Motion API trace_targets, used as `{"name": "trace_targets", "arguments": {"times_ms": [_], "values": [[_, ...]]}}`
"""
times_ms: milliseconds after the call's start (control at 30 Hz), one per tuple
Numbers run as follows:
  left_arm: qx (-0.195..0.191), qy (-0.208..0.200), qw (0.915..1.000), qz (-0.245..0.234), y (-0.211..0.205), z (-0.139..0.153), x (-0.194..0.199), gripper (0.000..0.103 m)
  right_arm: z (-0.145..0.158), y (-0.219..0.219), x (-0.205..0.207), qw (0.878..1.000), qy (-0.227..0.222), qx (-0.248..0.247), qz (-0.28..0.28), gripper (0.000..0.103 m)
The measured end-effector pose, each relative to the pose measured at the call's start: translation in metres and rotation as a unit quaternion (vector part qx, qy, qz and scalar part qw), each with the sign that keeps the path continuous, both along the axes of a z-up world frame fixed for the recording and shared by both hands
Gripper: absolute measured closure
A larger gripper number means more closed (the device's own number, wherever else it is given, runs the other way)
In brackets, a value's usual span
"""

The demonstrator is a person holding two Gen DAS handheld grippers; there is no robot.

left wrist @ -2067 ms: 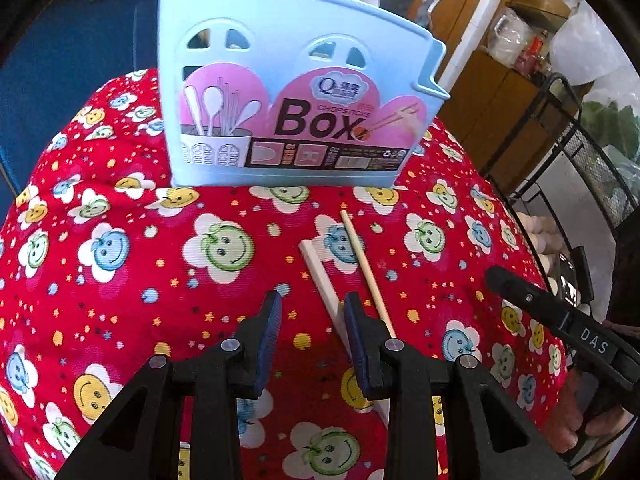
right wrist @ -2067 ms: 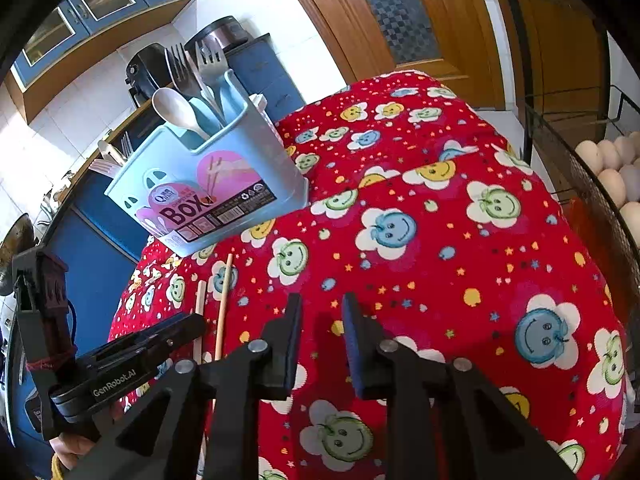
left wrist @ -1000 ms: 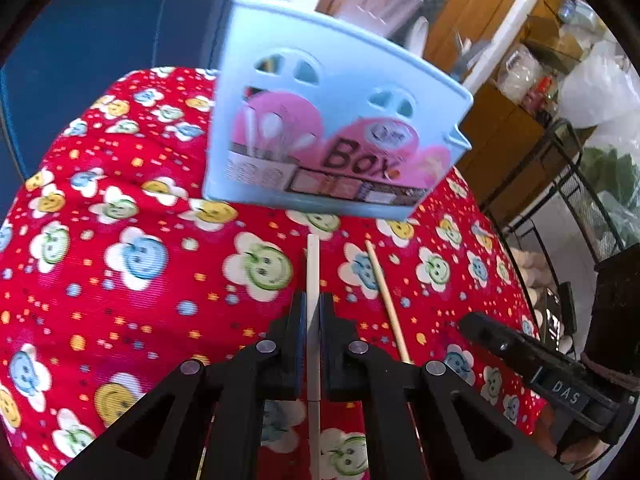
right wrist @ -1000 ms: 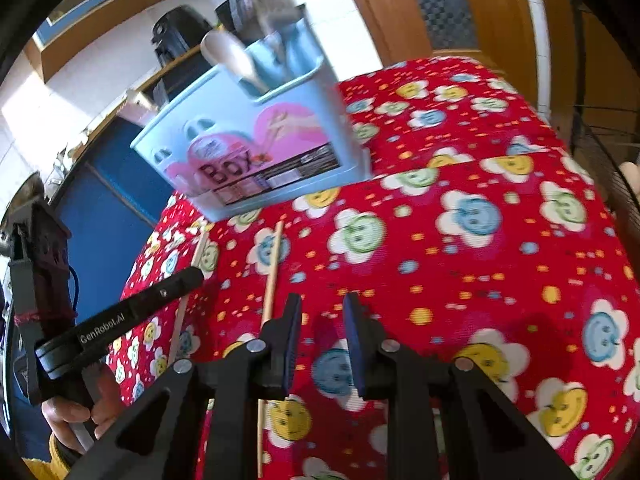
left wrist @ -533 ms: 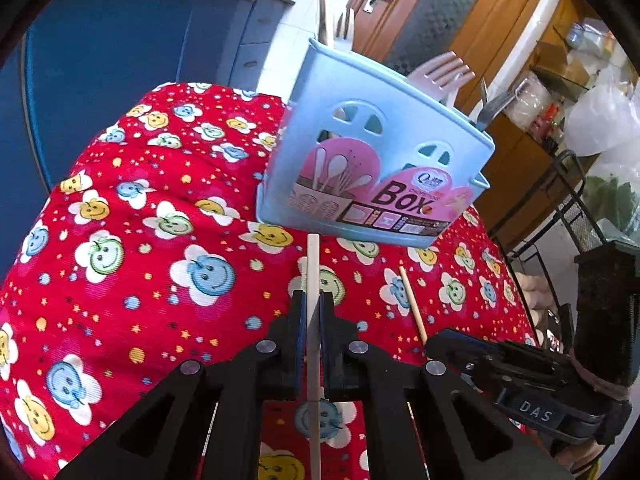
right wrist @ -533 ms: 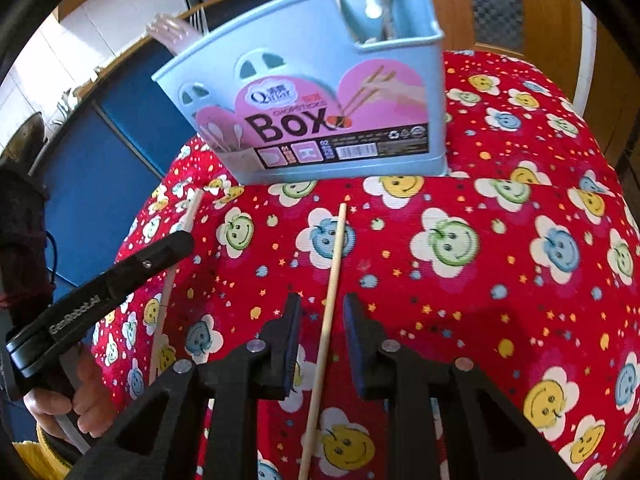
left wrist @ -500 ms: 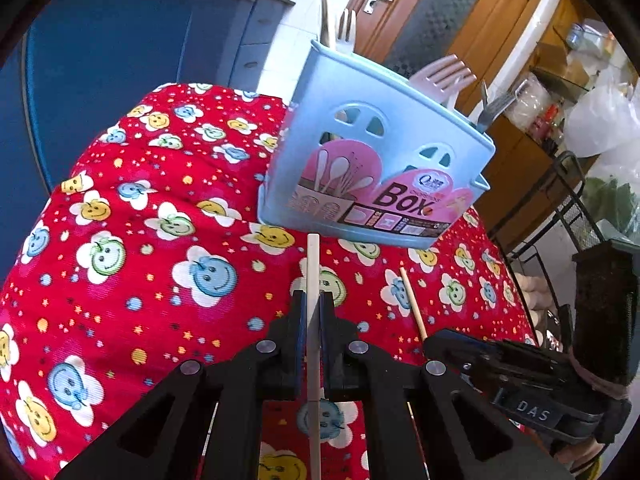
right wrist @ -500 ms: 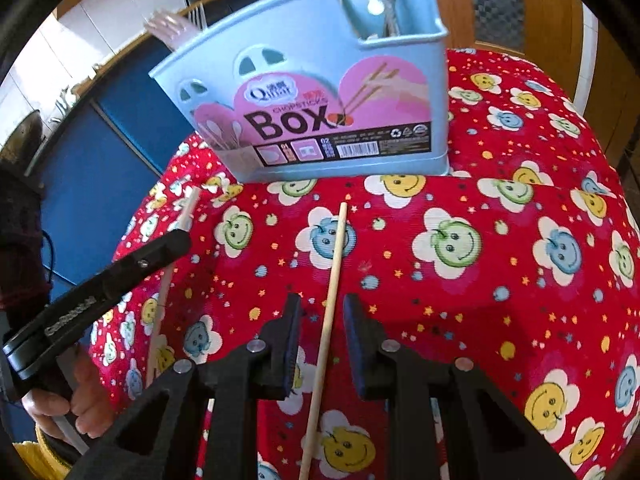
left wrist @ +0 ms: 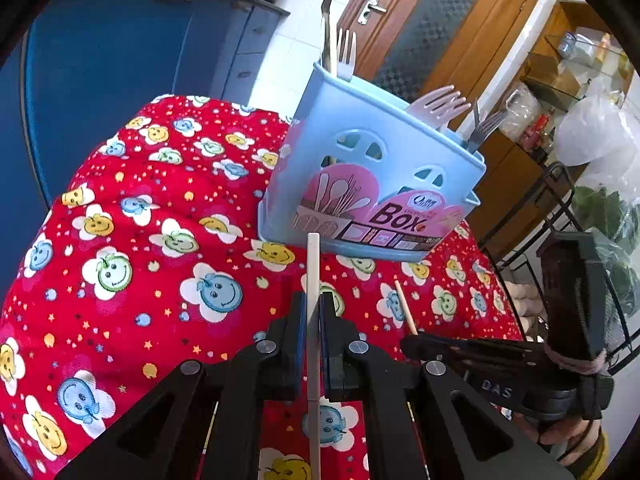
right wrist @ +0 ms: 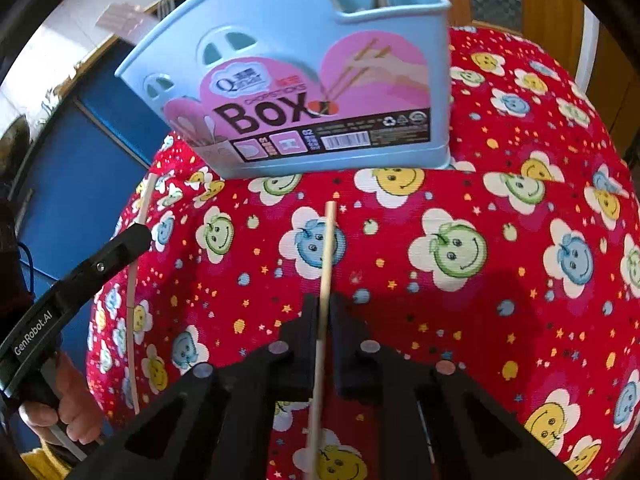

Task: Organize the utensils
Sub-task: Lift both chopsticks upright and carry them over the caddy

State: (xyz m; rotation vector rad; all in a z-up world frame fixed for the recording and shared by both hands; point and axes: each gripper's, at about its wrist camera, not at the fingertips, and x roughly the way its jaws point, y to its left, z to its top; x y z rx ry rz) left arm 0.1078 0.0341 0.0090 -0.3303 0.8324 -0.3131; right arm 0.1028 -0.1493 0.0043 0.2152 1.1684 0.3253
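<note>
A light blue utensil box (left wrist: 372, 184) with a pink "BOX" label stands on the red smiley tablecloth (left wrist: 132, 240); forks stick out of it. My left gripper (left wrist: 313, 308) is shut on a white chopstick (left wrist: 313, 264) and holds it above the cloth, pointing at the box. My right gripper (right wrist: 325, 312) is shut on a wooden chopstick (right wrist: 328, 248) that lies on the cloth in front of the box (right wrist: 312, 92). The white chopstick also shows in the right wrist view (right wrist: 138, 240), and the wooden one in the left wrist view (left wrist: 405, 308).
A blue cabinet (left wrist: 120, 60) stands behind the table on the left. A wooden door (left wrist: 436, 24) is behind the box. A black wire rack (left wrist: 568, 216) with eggs stands to the right of the table.
My left gripper closed on the white chopstick and lifted it off the cloth. My right gripper moved over the wooden chopstick, came closer to the box and closed on it.
</note>
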Motion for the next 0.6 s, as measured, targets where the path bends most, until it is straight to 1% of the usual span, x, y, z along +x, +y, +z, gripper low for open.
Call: {"name": "trace_targets", "arguments": {"times_ms": [133,333,500,600], "values": [[-0.001,-0.015,0.9999,0.000,0.001,0.010,-0.003,0.097,0.004,-0.008,-0.006,0.999,-0.012,0.032,-0.007,0.097],[-0.013,-0.041,0.9991,0.003,0.005,0.026,-0.007,0.097,0.024,-0.019,-0.024,0.997,-0.052,0.060,-0.010,0.097],[-0.019,-0.071,0.9972,0.009,0.008,0.045,-0.011,0.097,0.049,-0.027,-0.038,0.992,-0.100,0.072,-0.007,0.097],[-0.006,-0.085,0.9962,0.012,0.006,0.054,-0.010,0.097,0.064,-0.031,-0.041,0.989,-0.128,0.077,-0.013,0.097]]}}
